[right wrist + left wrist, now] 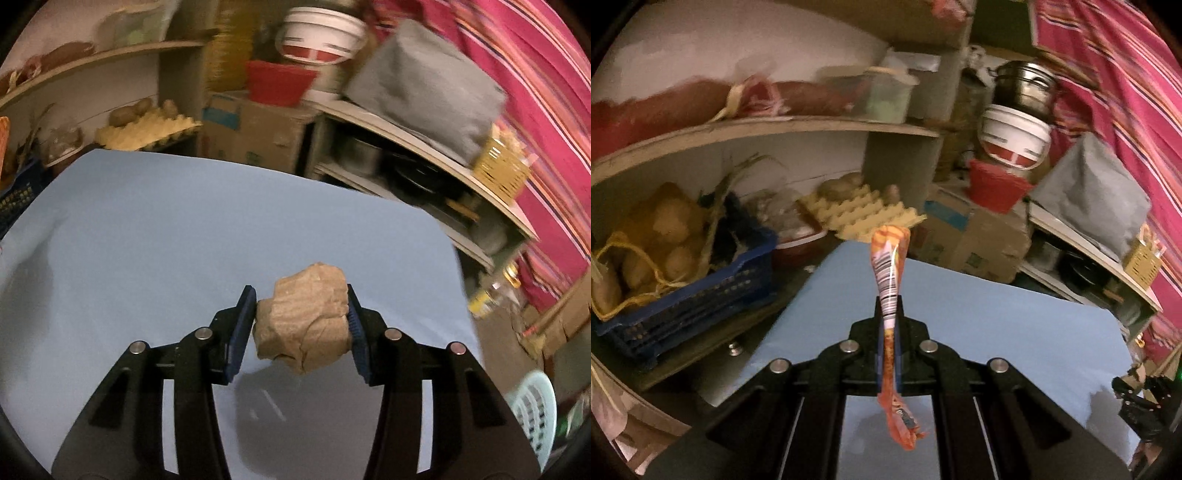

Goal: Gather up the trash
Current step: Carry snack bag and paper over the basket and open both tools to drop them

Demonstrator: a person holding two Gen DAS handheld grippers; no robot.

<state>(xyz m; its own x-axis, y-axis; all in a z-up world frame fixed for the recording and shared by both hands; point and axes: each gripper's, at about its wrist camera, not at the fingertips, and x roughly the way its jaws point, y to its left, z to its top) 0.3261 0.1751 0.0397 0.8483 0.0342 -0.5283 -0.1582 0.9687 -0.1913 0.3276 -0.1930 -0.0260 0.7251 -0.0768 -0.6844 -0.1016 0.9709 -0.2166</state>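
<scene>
My left gripper point(888, 314) is shut on an orange snack wrapper point(889, 273) with a barcode. The wrapper stands up past the fingertips and hangs crumpled below them, above the light blue table point(997, 317). My right gripper point(301, 314) is shut on a crumpled brown paper ball point(306, 317), held between the blue pads point(242, 325) a little above the blue table point(166, 229). The right gripper also shows at the right edge of the left wrist view point(1145, 398).
A blue crate with a net of potatoes point(683, 280) and a yellow egg tray point(860, 214) sit on shelves at the left. Cardboard boxes point(971, 240), a red tub point(993, 184) and buckets stand behind the table. A pale green basket point(535, 413) stands at the lower right.
</scene>
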